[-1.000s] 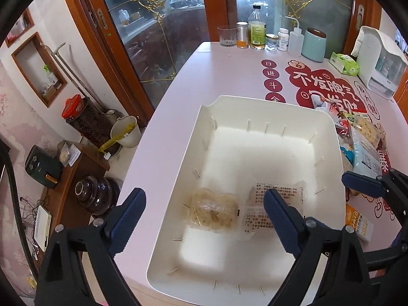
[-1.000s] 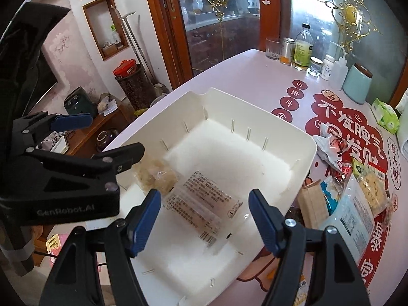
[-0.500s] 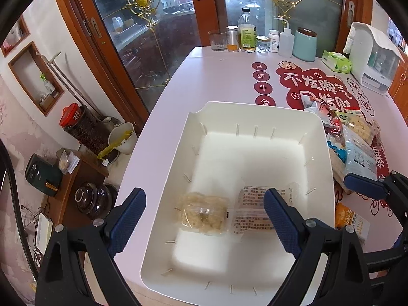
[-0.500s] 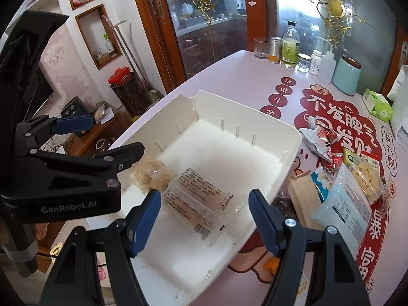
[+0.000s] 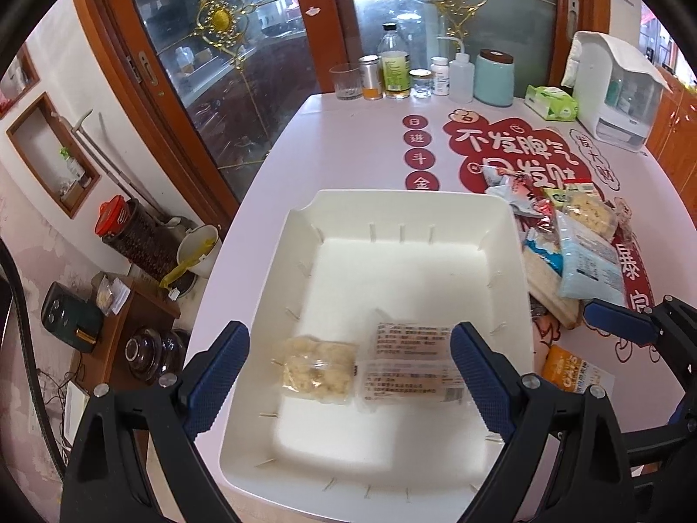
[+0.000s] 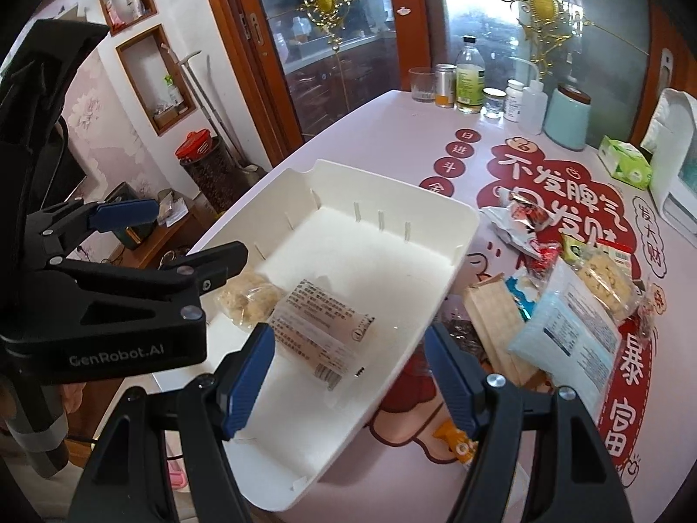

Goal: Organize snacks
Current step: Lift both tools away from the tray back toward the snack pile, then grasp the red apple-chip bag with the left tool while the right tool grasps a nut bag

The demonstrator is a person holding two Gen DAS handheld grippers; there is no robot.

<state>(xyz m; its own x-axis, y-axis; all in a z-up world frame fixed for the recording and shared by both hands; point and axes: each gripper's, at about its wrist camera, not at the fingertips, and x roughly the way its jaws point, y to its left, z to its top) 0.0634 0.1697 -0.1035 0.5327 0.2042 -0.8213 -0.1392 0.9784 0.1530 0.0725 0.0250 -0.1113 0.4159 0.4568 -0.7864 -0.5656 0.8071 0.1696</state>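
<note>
A white bin (image 5: 305, 235) (image 6: 453, 257) sits on the pink table. In it lie a clear pack of pale yellow snacks (image 5: 317, 368) (image 6: 248, 298) and a flat clear packet with printed text (image 5: 411, 364) (image 6: 320, 331). A pile of snack packs (image 5: 579, 248) (image 6: 570, 300) lies right of the bin. My left gripper (image 5: 348, 375) is open and empty above the bin's near end. My right gripper (image 6: 348, 377) is open and empty above the bin's right rim; it also shows in the left wrist view (image 5: 618, 327).
Bottles, jars and a teal canister (image 5: 492, 78) stand at the table's far edge, with a tissue pack (image 5: 551, 102) and a white appliance (image 5: 614, 87) at the far right. An orange packet (image 5: 566, 375) lies near the front. The table's left edge drops to floor clutter.
Both grippers have drawn back and up from the bin, so more of the table and the snack pile shows. Both stay open. The two packs in the bin have not moved.
</note>
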